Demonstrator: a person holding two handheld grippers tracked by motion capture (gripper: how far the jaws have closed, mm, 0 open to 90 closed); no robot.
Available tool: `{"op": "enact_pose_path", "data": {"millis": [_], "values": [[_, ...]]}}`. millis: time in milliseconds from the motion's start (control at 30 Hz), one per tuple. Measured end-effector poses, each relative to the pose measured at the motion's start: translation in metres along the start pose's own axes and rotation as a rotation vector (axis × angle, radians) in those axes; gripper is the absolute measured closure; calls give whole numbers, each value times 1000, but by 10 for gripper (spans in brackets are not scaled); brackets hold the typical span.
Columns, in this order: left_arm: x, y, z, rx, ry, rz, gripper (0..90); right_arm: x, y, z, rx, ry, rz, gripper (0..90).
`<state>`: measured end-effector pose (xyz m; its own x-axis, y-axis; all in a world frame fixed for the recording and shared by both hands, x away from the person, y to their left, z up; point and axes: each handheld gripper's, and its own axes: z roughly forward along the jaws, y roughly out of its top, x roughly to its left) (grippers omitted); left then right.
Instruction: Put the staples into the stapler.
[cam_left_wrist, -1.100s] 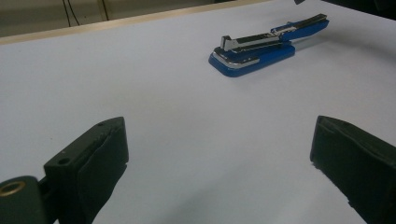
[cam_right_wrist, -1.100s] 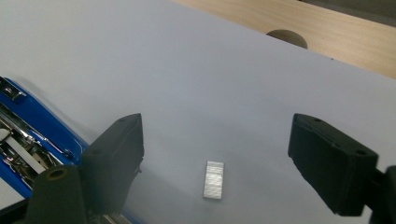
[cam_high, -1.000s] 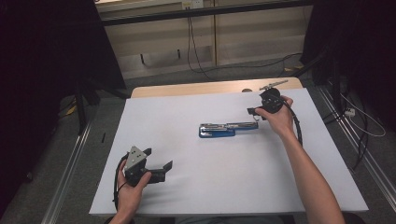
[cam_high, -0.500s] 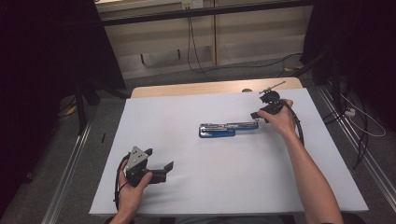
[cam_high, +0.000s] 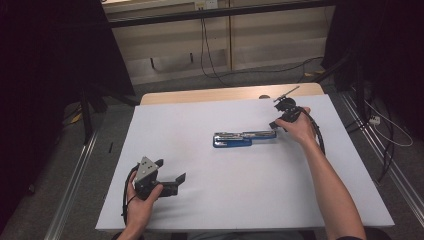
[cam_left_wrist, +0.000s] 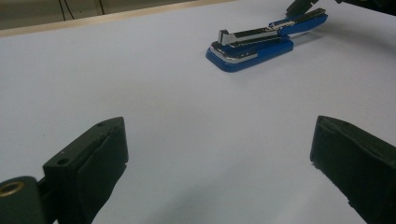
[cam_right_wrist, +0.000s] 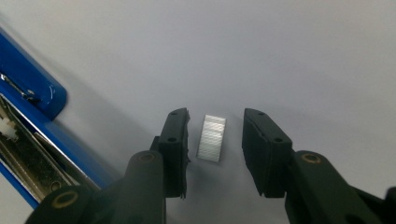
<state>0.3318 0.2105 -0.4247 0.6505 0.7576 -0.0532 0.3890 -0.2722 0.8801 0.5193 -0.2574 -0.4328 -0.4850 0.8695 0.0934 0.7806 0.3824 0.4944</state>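
One white table (cam_high: 240, 200) before dim, perhaps curtained walls; left tool (cam_high: 172, 181) wide, right tool (cam_right_wrist: 215, 135) narrowing around staples (cam_right_wrist: 211, 138).

White-covered table (cam_high: 240, 200), bare wood strip (cam_high: 210, 94) along far edge. Grey floor (cam_high: 165, 80) with cables (cam_high: 210, 60). Pale wall panels (cam_high: 170, 45) behind; dark curtains (cam_high: 45, 75) both sides.

White sheet (cam_high: 240, 200) covers light wooden table (cam_high: 200, 95), wood strip bare at far edge. Grey floor (cam_high: 65, 165) around. Black cables (cam_high: 210, 50) hang on beige wall panel (cam_high: 165, 45) far behind. Metal rail (cam_high: 75, 185) left of table.
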Motion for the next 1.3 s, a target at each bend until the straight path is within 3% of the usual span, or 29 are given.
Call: {"op": "enact_pose_path", "data": {"millis": [200, 367, 533, 800, 1300], "values": [[-1, 0, 1, 3, -2, -2, 44, 1, 1, 3, 12, 7, -25, 685], [-1, 0, 1, 4, -2, 2, 45, 6, 3, 5, 15, -19, -58, 696], [-2, 0, 1, 9, -13, 5, 46, 4, 3, 5, 22, -20, -48, 766], [-1, 0, 1, 8, -10, 4, 46, 6, 4, 5, 36, -29, -56, 780], [0, -1, 2, 1, -12, -21, 45, 4, 2, 3, 25, -14, -22, 794]]}}
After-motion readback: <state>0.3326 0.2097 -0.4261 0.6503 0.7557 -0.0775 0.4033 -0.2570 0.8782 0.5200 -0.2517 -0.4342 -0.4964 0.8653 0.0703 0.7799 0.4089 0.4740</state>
